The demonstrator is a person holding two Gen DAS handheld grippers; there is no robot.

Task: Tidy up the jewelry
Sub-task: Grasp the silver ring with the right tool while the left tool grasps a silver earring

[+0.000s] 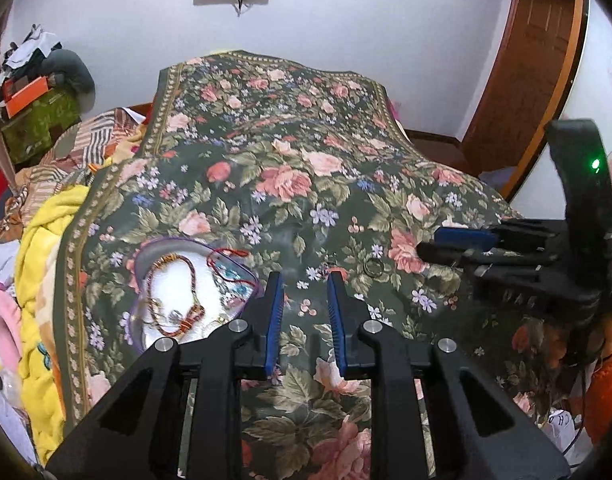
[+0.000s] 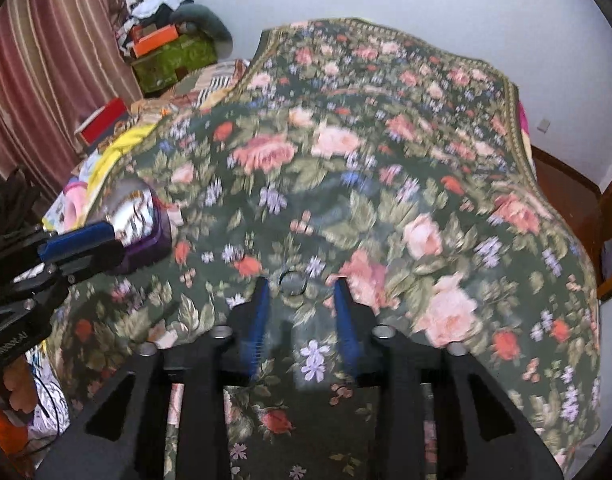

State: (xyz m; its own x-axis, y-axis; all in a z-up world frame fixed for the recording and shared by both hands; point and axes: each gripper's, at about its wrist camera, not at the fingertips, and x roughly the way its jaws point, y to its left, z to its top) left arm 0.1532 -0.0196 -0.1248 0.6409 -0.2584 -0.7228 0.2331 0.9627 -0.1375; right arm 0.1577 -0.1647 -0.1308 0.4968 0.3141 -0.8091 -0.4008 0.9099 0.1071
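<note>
A small metal ring (image 1: 373,267) lies on the floral bedspread (image 1: 306,152); in the blurred right wrist view the ring (image 2: 292,283) sits just beyond and between my open fingers. My right gripper (image 2: 302,286) is open and empty, and it shows from the side as the right gripper (image 1: 430,242) just right of the ring. My left gripper (image 1: 305,280) is open, empty, above the cloth. To its left lies a clear purple-rimmed tray (image 1: 142,256) holding beaded necklaces (image 1: 186,304) and red threads. The tray (image 2: 146,216) also appears at the left of the right wrist view, behind the left gripper (image 2: 106,240).
A yellow blanket (image 1: 46,264) and pink item (image 1: 2,320) are bunched along the bed's left side. Boxes and clothes pile (image 1: 38,92) stand in the far left corner. A wooden door (image 1: 534,60) is at the right; an orange sleeve (image 1: 610,376) is at the lower right.
</note>
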